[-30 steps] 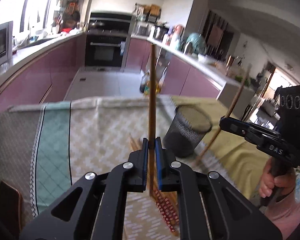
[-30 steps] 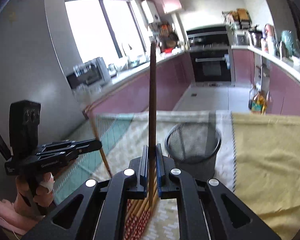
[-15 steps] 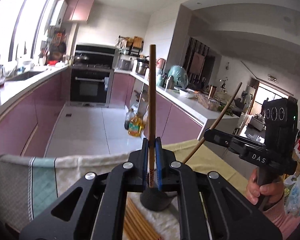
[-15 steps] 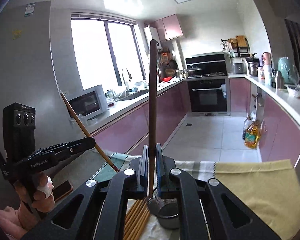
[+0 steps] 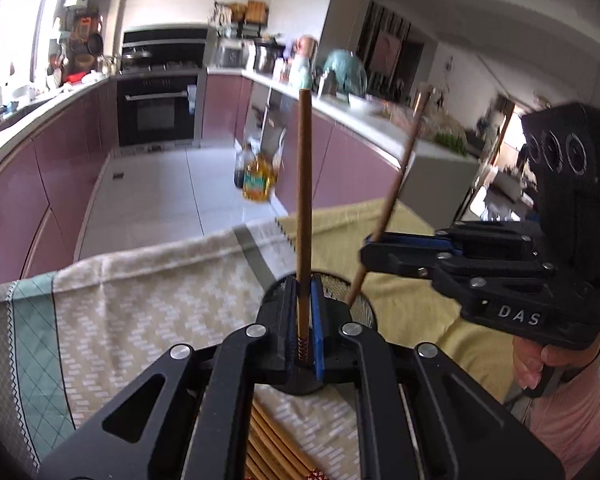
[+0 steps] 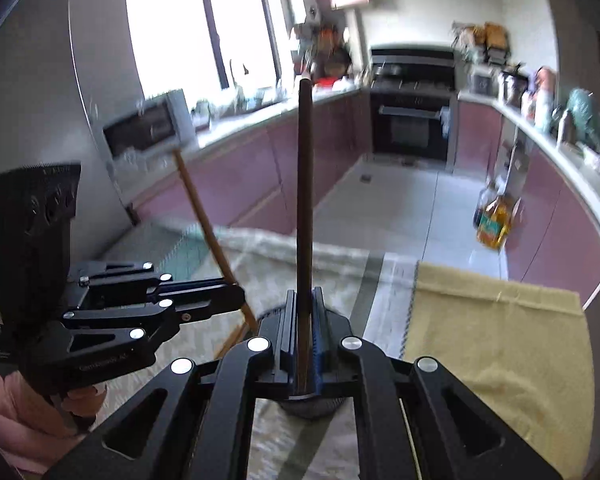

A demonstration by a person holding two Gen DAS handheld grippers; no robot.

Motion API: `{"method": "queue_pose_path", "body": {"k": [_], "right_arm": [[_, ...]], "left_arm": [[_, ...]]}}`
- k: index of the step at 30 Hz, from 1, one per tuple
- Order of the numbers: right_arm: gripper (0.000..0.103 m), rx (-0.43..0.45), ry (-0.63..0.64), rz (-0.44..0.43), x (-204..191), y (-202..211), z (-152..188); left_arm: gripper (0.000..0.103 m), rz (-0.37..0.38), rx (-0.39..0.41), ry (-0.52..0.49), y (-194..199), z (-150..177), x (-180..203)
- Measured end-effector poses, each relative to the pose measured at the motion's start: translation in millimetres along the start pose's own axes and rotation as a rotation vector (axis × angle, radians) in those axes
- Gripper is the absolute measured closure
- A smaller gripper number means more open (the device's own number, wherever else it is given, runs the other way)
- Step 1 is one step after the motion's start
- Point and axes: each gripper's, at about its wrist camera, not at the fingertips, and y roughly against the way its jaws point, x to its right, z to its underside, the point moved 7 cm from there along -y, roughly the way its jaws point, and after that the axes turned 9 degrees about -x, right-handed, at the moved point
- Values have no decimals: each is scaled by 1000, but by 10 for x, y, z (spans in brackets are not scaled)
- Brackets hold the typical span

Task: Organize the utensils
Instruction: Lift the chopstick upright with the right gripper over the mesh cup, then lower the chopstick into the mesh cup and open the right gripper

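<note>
My left gripper [image 5: 303,292] is shut on a brown chopstick [image 5: 303,184] that stands upright, directly over a black mesh cup [image 5: 360,304]. My right gripper [image 6: 303,312] is shut on a second chopstick [image 6: 304,208], also upright over the mesh cup [image 6: 312,404]. In the left wrist view the right gripper [image 5: 370,246] holds its chopstick [image 5: 400,176] tilted, its lower tip inside the cup's rim. In the right wrist view the left gripper [image 6: 236,298] holds its chopstick [image 6: 208,224] tilted. Several more chopsticks [image 5: 272,448] lie on the table below my left gripper.
A patterned cream cloth [image 5: 140,320] with a teal stripe and a yellow cloth [image 6: 492,328] cover the table. Beyond the table's far edge are the kitchen floor, pink cabinets, an oven [image 5: 156,116] and oil bottles [image 5: 256,180].
Both grippers have swung from looking out level back down toward the table. Both chopsticks now stand over the mesh cup, and the right one's tip has dipped into its rim.
</note>
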Motion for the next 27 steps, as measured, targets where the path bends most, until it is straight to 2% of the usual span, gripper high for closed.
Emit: {"method": "queue_pose_path", "body": {"k": [5, 14, 15, 16, 18, 21, 22, 23, 24, 25, 27], "right_arm": [[97, -72, -15, -6, 33, -220, 27], [95, -50, -61, -8, 109, -285, -16], [91, -43, -65, -10, 109, -274, -18], [80, -26, -75, -9, 124, -247, -11], [70, 6, -85, -7, 135, -188, -3], [69, 48, -90, -32, 107, -77, 33], [68, 59, -88, -33, 94, -44, 50], [68, 71, -84, -37, 69, 1, 74], [65, 84, -82, -53, 36, 47, 100], [60, 94, -79, -67, 7, 85, 122], [58, 110, -55, -91, -91, 158, 186]], "left_arm": [[95, -18, -45, -6, -220, -8, -69], [91, -48, -45, 26, -344, -16, -154], [89, -48, -40, 28, -335, -8, -167], [84, -56, -34, 32, -324, -4, -179], [81, -76, -21, 37, -287, 27, -201], [71, -115, 10, 46, -184, 94, -246], [62, -130, 22, 47, -145, 113, -262], [59, -148, 37, 49, -96, 136, -278], [58, -171, 51, 48, -42, 162, -291], [52, -189, 59, 46, 4, 188, -304], [48, -227, 79, 47, 108, 245, -335]]}}
